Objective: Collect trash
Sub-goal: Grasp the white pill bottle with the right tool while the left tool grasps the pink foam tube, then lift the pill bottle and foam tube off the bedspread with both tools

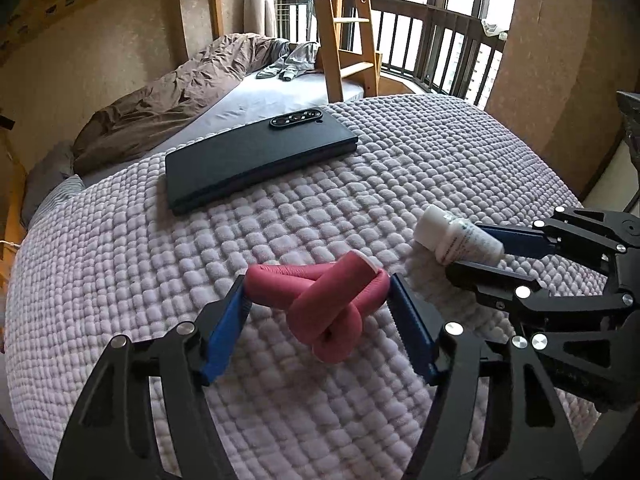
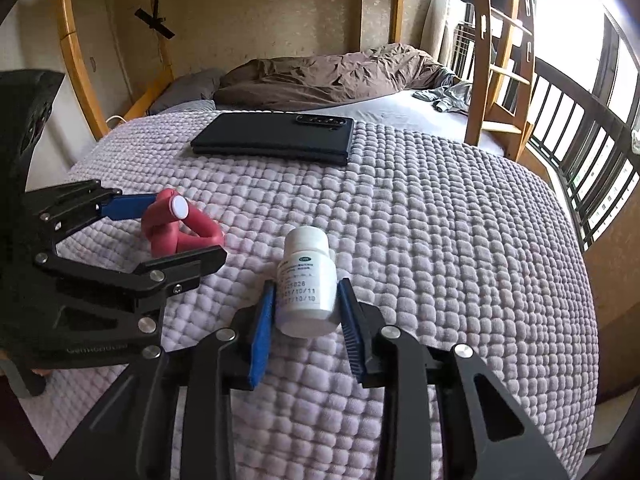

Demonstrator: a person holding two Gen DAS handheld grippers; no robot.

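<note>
A knotted pink foam tube lies on the lilac quilted cover. My left gripper straddles it, its blue pads touching both ends of the tube. The tube also shows in the right wrist view, with my left gripper around it. My right gripper is shut on a small white pill bottle, which lies on its side with the cap pointing away. The bottle and my right gripper show at the right of the left wrist view.
A dark folded phone lies on the cover beyond both grippers, also in the right wrist view. Behind it is a bunk bed with a brown duvet, a wooden ladder and a balcony railing at right.
</note>
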